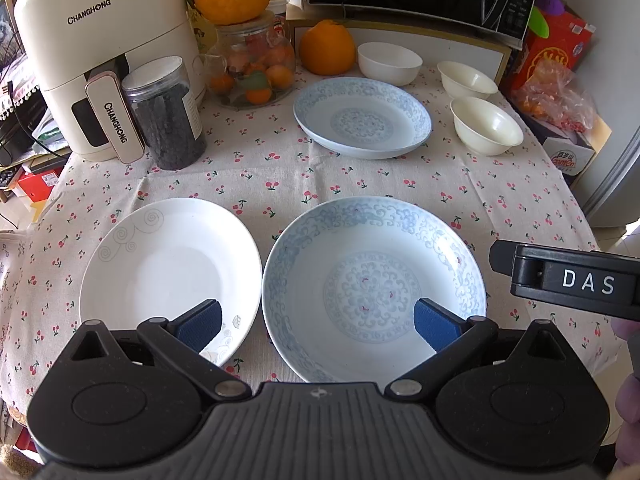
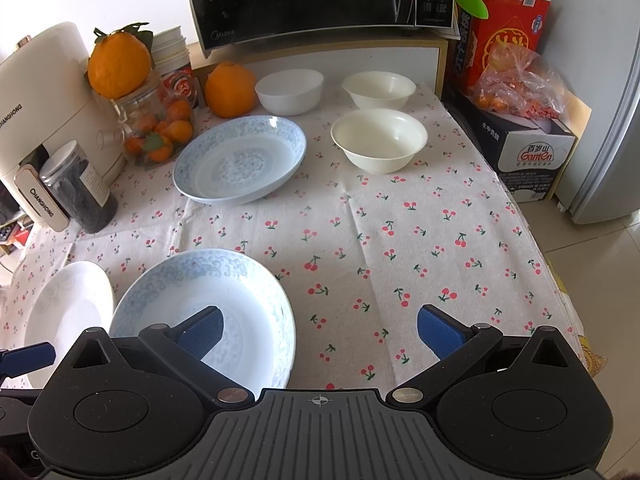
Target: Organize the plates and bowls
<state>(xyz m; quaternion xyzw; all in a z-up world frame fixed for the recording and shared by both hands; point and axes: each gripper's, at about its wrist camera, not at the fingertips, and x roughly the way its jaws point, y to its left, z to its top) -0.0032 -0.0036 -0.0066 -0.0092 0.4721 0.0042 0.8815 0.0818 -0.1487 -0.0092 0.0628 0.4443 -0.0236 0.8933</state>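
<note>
Above two near plates [image 1: 372, 280], both claws [image 1: 318, 324] gape.

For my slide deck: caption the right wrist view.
Open right hand-held gripper hovers over cherry-print tablecloth beside near blue-patterned plate; three bowls behind.

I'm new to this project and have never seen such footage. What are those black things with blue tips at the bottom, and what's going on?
Those are two hand-held grasping tools, each carrying its own camera looking along its fingers. One picture comes from the left tool, the other from the right tool. Both are open and hold nothing. On the cherry-print tablecloth lie a white plate, a near blue plate, a far blue plate and three white bowls. The dishes are not yet stacked.
</note>
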